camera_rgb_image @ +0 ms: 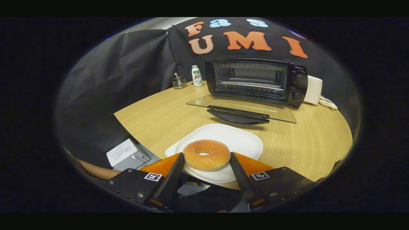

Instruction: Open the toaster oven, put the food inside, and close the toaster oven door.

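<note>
1. The hand-held gripper (206, 158) has one finger on each side of the doughnut (206, 154); whether they press it is unclear.
2. The doughnut lies on a white plate (238, 140) near the table (153, 118) front edge.
3. The toaster oven (255, 81) stands open at the back edge.

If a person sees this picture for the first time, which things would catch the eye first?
First the sugared doughnut, lying on a white plate between the gripper's open fingers, which flank it closely. Beyond it on the wooden table stands the black toaster oven, its glass door folded down open.
</note>
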### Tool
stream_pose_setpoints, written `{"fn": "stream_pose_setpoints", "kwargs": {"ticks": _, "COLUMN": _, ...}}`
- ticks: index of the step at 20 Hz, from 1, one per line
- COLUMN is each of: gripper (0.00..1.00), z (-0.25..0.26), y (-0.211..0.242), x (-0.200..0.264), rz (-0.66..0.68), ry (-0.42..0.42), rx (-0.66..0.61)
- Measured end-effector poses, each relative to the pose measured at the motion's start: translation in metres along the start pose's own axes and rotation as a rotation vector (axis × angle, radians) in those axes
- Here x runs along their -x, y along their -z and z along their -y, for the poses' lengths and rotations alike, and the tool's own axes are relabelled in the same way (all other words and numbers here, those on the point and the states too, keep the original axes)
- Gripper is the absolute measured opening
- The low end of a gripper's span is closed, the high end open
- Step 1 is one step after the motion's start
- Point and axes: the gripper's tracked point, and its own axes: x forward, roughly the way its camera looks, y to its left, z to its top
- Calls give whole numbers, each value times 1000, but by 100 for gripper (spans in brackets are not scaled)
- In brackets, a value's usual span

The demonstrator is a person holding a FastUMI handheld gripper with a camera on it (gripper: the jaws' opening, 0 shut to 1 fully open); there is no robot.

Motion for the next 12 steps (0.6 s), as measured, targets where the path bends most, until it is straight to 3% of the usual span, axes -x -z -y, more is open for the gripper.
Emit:
{"fn": "stream_pose_setpoints", "kwargs": {"ticks": 3, "gripper": 72, "z": 3, "y": -7, "x": -3, "rz": -9, "ry": -7, "rx": -74}}
{"fn": "stream_pose_setpoints", "kwargs": {"ticks": 6, "gripper": 56, "z": 0, "y": -31, "x": 5, "rz": 64, "ry": -34, "rx": -150}}
{"fn": "stream_pose_setpoints", "kwargs": {"ticks": 8, "gripper": 56, "z": -1, "y": -52, "x": 5, "rz": 120, "ry": -50, "rx": -182}}
{"fn": "stream_pose_setpoints", "kwargs": {"ticks": 12, "gripper": 56, "z": 5, "y": -89, "x": -8, "rz": 202, "ry": 13, "rx": -200}}
